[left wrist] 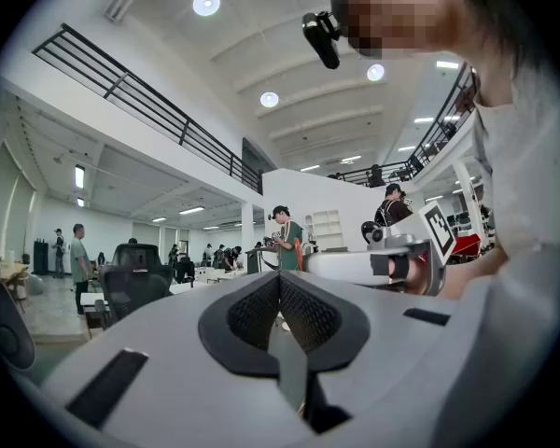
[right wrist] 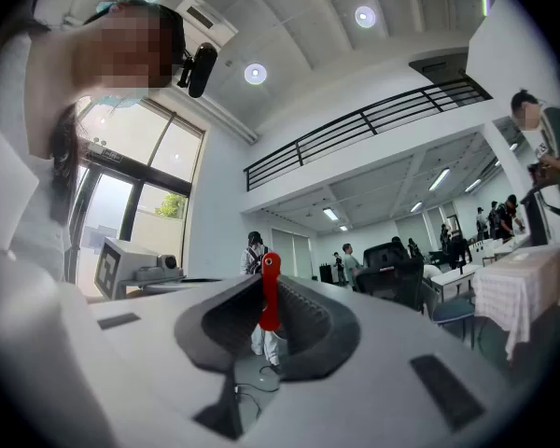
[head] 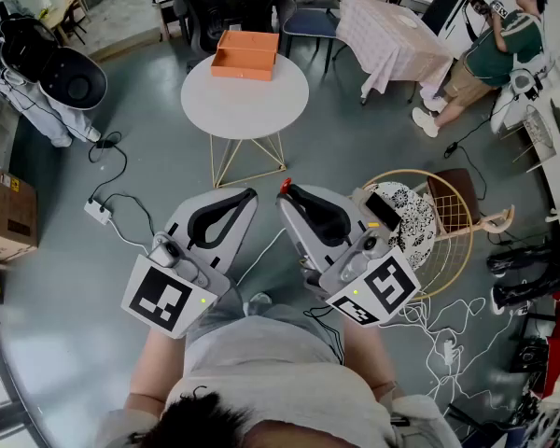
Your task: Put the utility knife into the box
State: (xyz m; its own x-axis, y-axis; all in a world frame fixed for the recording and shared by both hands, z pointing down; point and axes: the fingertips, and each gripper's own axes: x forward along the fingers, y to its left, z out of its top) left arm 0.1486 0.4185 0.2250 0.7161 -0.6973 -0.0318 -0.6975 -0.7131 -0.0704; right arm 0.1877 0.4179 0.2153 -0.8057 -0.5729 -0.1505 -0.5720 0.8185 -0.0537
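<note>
The right gripper (right wrist: 268,283) has its jaws shut tight on a thin red thing. It looks like the utility knife (right wrist: 269,299), though it is small and hard to be sure of. The knife stands up between the jaws, and its top end pokes out above them. The left gripper (left wrist: 280,283) has its jaws pressed together with nothing between them. In the head view, both grippers are side by side, close to the person's body, above the grey floor (head: 65,278). Their tips point toward the far side of the room. The orange box (head: 245,54) sits on the far edge of a round white desk (head: 245,105). The desk stands ahead of the grippers and well apart from them, so the knife is a long way from the box. Just to the right of the right gripper is a round wicker chair (head: 453,215) with a spotted cushion. On the floor to the left lies a white power strip (head: 98,211) with its cable. A cardboard box (head: 7,215) sits at the far left edge. A person in a green top (head: 499,45) stands at the far right.
</note>
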